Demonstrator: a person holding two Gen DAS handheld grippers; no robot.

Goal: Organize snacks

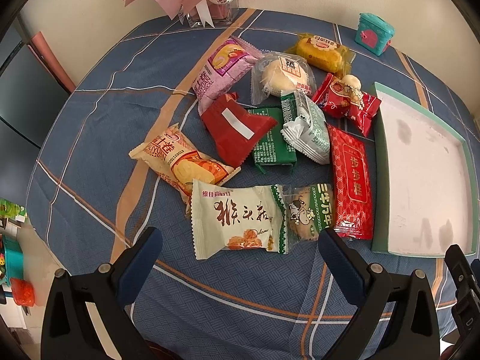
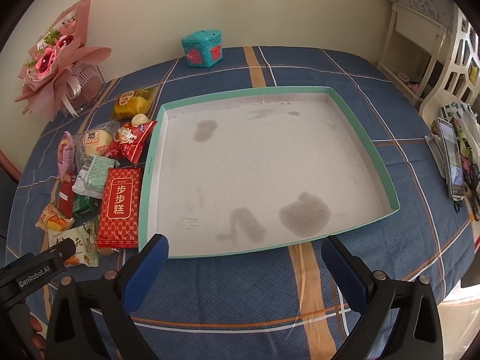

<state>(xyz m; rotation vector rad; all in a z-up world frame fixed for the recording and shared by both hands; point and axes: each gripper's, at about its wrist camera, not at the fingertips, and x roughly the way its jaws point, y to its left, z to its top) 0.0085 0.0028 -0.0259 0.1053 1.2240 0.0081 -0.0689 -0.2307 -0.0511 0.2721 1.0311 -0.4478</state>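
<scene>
Several wrapped snacks lie in a pile on the blue plaid tablecloth. Nearest my left gripper [image 1: 240, 249] is a cream packet with brown characters [image 1: 237, 219]; beside it lie a cow-print biscuit pack [image 1: 309, 210] and a long red packet [image 1: 351, 180]. My left gripper is open and empty, just short of the cream packet. A shallow teal-rimmed tray [image 2: 351, 114] with a stained white floor sits right of the pile, with nothing in it. My right gripper [image 2: 244, 258] is open and empty at the tray's near edge. The long red packet [image 2: 120, 201] lies against the tray's left wall.
A pink bouquet in a glass vase [image 2: 60, 69] stands at the back left. A small teal toy chest [image 2: 204, 48] stands at the back. A phone [image 2: 453, 159] lies at the table's right edge. White shelving [image 2: 420, 45] stands beyond the table.
</scene>
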